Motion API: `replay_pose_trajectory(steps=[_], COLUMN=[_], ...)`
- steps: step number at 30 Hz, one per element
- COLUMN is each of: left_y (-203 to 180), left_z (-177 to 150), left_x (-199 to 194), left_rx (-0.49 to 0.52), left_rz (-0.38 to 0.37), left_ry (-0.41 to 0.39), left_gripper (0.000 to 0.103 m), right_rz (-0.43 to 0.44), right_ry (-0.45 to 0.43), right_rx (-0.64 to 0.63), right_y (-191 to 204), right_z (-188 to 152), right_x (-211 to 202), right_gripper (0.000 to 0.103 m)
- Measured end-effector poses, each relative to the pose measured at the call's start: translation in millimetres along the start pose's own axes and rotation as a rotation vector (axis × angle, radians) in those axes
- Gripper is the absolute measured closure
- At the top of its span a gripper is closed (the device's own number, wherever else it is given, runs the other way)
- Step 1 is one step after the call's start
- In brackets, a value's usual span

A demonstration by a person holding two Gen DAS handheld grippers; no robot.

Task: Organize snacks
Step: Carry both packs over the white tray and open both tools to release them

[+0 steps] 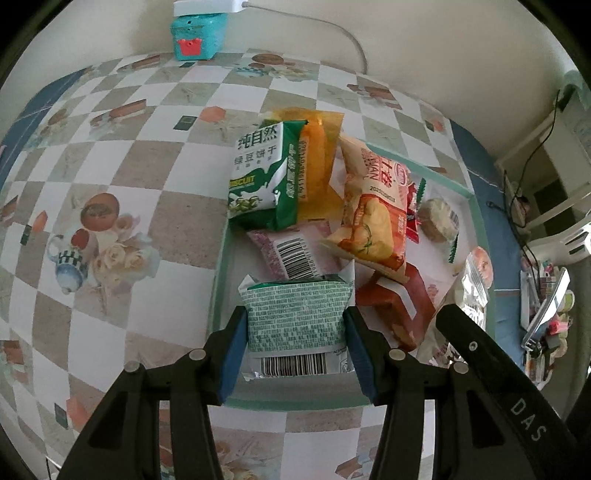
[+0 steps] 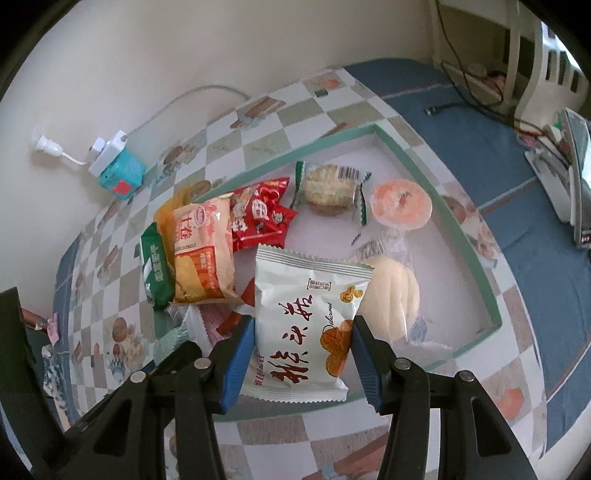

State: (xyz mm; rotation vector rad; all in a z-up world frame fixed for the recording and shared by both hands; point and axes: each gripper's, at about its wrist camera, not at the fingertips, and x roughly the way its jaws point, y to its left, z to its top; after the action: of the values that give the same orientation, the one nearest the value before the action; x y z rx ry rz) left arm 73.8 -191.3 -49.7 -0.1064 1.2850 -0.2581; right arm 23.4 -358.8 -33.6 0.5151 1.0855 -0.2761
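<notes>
Snacks fill a shallow tray [image 1: 218, 280] with a green rim on a checked tablecloth [image 1: 110, 177].

Seen from the left gripper [image 1: 295, 332], its blue pads [image 1: 236, 354] press both sides of a green-printed packet [image 1: 297, 314], barcode end nearest the camera, held over the tray's near left corner. Just ahead of the gripper lies a pink packet [image 1: 291, 251] with a barcode. Beyond that, leaning on the tray's far left rim, is a green and white biscuit pack [image 1: 262, 177], with an orange wrapper [image 1: 317, 166] behind it. Ahead and to the right stands an orange chip bag [image 1: 376, 214], then a red wrapper [image 1: 413, 206] and a round cookie [image 1: 439, 218] in clear wrap. A dark red pack [image 1: 391, 306] lies just right of the gripper. Far ahead on the cloth sits a teal box [image 1: 197, 35].

From the right gripper [image 2: 303, 354], the jaws are closed on a white packet [image 2: 306, 317] with red characters, held over the tray's [image 2: 476, 266] near edge. Ahead and to the left are the chip bag [image 2: 203, 254] and the biscuit pack [image 2: 155, 273]; straight ahead the red wrapper [image 2: 258, 214]; ahead and to the right the cookie [image 2: 328, 184], a round orange snack [image 2: 400, 203], and a pale round one [image 2: 391, 295] just beside the right finger, possibly a bun. The teal box [image 2: 122, 177] is far off to the left.
</notes>
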Motion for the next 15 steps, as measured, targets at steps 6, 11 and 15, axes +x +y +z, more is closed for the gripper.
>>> replay_pose_trajectory(steps=[6,11,15], left_y=[-2.1,-1.1,-2.4], left_z=[2.2,3.4,4.0], left_x=[5.4,7.2,5.8], left_rx=[0.008,0.002,0.013], left_rz=[-0.032,-0.025,-0.001], left_ry=[0.011,0.034,0.045], left_gripper=[0.049,0.046,0.043], right_rz=[-0.003,-0.012,-0.017], right_ry=[-0.007,-0.007,-0.005], right_rx=[0.028,0.026,0.023], right_y=[-5.0,-4.5,-2.8], right_z=[1.0,1.0,1.3], right_x=[0.3,1.0,1.2], right_gripper=[0.048,0.048,0.047])
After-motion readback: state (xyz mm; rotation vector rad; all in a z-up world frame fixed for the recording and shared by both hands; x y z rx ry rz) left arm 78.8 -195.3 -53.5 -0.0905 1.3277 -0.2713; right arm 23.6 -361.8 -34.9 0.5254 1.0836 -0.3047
